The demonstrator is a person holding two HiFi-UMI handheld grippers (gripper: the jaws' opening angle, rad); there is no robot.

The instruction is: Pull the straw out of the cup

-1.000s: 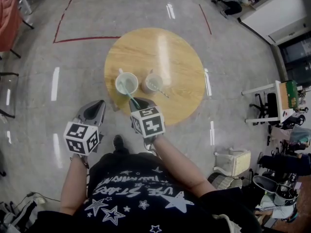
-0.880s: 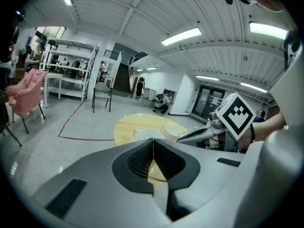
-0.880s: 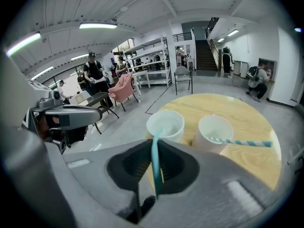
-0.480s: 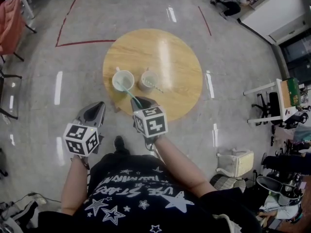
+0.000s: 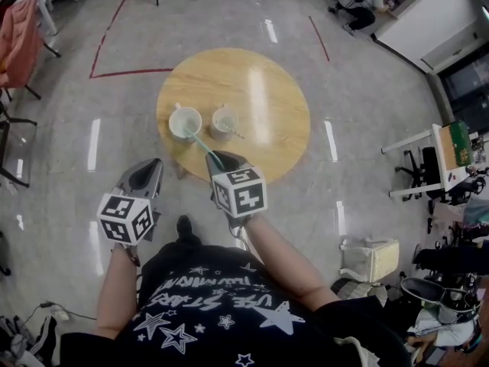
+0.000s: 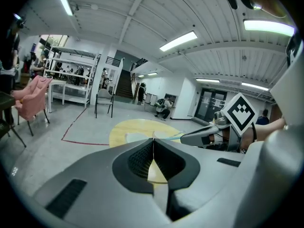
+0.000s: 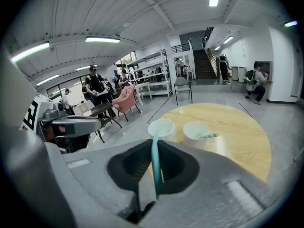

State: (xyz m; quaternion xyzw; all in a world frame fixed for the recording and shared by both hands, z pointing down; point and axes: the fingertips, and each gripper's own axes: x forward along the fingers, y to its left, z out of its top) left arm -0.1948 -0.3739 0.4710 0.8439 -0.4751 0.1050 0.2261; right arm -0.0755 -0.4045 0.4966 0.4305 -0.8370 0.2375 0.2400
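Wooden table [image 5: 267, 128]; white cup [image 5: 185, 121] beside second cup [image 5: 224, 120]

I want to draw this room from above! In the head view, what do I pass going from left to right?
pink chair → left gripper → left cup → right cup → green box

This looks like a big open-plan lab or workshop hall rather than a home. A polished grey stone floor [image 5: 367, 90] carries red tape lines [image 5: 122, 73] marking off a zone on the far left. Long strip lights [image 6: 179, 40] run across a ribbed white ceiling. White metal racks [image 6: 71, 75] stand far left with people around them, a dark staircase [image 7: 211, 63] rises at the far end, and glass double doors [image 6: 209, 103] sit far right. A round wooden table [image 5: 260, 90] stands alone mid-floor.
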